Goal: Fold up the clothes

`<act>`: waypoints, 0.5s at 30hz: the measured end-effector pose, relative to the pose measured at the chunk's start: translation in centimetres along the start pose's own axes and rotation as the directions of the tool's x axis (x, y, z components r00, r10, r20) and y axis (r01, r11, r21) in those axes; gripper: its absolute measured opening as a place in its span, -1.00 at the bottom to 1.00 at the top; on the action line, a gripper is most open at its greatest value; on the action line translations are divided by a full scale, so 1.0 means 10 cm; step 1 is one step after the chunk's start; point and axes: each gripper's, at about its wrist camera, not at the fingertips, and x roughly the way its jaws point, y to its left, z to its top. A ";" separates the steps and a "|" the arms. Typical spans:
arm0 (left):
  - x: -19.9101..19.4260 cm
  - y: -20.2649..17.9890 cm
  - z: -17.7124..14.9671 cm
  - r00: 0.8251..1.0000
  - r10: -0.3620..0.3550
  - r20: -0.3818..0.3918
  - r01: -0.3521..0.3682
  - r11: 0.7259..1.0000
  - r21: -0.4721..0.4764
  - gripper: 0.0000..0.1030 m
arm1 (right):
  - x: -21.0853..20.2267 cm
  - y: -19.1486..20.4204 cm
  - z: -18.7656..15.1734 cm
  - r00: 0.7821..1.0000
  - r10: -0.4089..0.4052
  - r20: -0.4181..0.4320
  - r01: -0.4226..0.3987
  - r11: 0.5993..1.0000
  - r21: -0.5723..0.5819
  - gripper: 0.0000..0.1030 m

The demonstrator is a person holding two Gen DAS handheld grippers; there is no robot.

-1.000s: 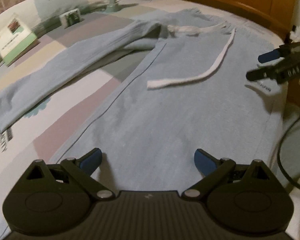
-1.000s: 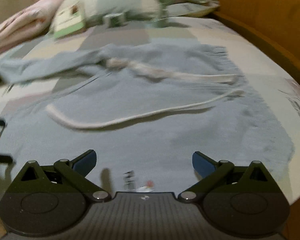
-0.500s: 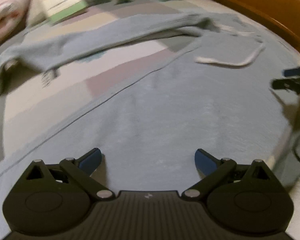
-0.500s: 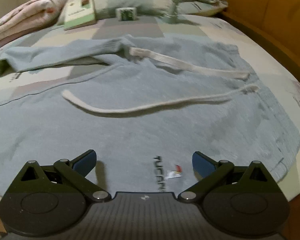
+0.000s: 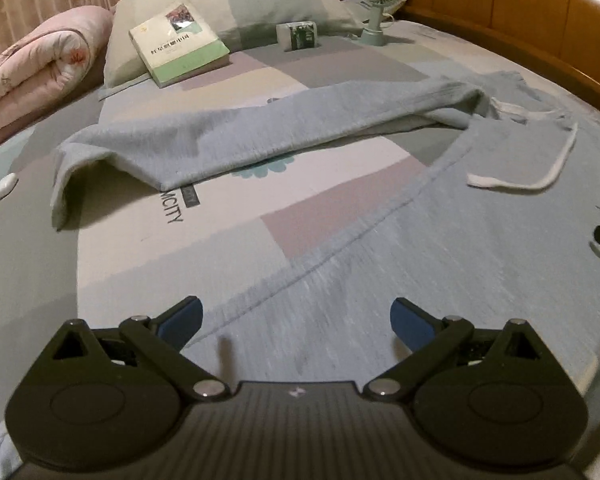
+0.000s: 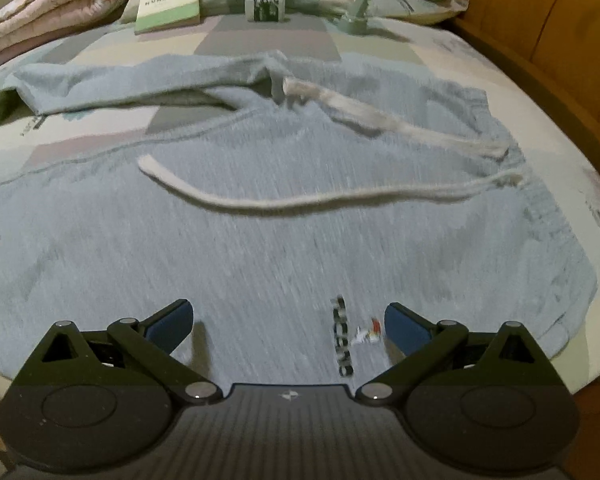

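- The light blue knit sweatpants (image 5: 440, 240) lie spread flat on the patchwork-print bed (image 5: 148, 240), one leg angled away toward the pillows.
- The white drawstring (image 6: 300, 200) curls loose across the waist area.
- The left gripper (image 5: 296, 316) hovers over the near leg, fingers spread wide, gripping nothing.
- The right gripper (image 6: 286, 320) hovers above the printed logo (image 6: 342, 336), fingers wide and empty.

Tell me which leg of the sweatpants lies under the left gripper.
The near leg, lying flat, runs under the open left gripper. The far leg lies apart across the bedsheet, toward the book.
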 end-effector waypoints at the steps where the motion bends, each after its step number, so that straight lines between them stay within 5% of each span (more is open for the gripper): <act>1: 0.04 0.02 -0.03 1.000 -0.001 -0.011 0.001 1.000 -0.008 0.94 | 0.00 0.02 0.02 1.000 -0.001 0.002 0.001 1.000 -0.002 1.00; 7: 0.12 0.26 -0.23 0.998 0.029 -0.058 -0.037 0.989 -0.143 0.94 | 0.05 0.15 0.15 1.000 -0.013 -0.010 0.013 1.000 -0.021 1.00; 15: 0.14 0.76 0.23 0.999 0.032 0.027 -0.025 0.970 -0.241 0.94 | 0.14 0.24 0.39 1.000 0.021 0.002 -0.021 1.000 -0.015 1.00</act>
